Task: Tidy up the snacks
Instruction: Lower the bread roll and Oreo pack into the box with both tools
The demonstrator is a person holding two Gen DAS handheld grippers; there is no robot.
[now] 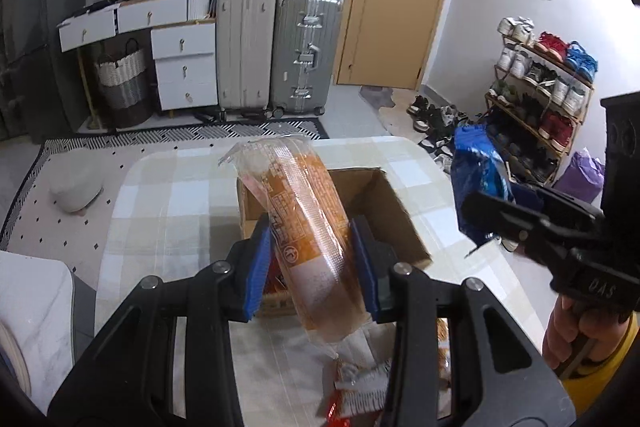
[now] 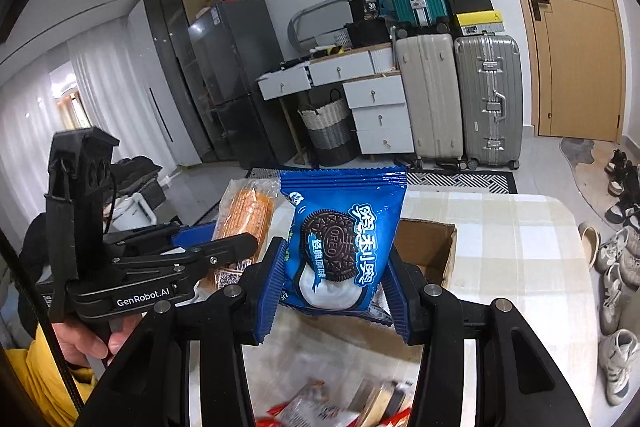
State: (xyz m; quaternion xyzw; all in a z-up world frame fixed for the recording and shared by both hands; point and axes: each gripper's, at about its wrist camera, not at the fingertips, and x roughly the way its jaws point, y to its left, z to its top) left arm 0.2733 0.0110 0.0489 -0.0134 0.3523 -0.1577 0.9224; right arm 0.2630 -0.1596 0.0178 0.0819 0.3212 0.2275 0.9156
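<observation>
Above the cardboard box on the table, left claw pinched a light, crinkly orange cracker sleeve mid-body, right claw a soft, crushable Oreo pack low.

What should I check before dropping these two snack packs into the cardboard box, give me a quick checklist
1. Left gripper grip on the orange cracker pack: ok, clamped between both pads.
2. Right gripper grip on the blue Oreo pack: ok, held at its lower half.
3. Cardboard box open on top: ok.
4. Room left inside the box: cannot tell, the packs hide most of it.
5. Grippers apart from each other: ok.
6. Loose snacks on the near table: not ok, still unsorted.
</observation>
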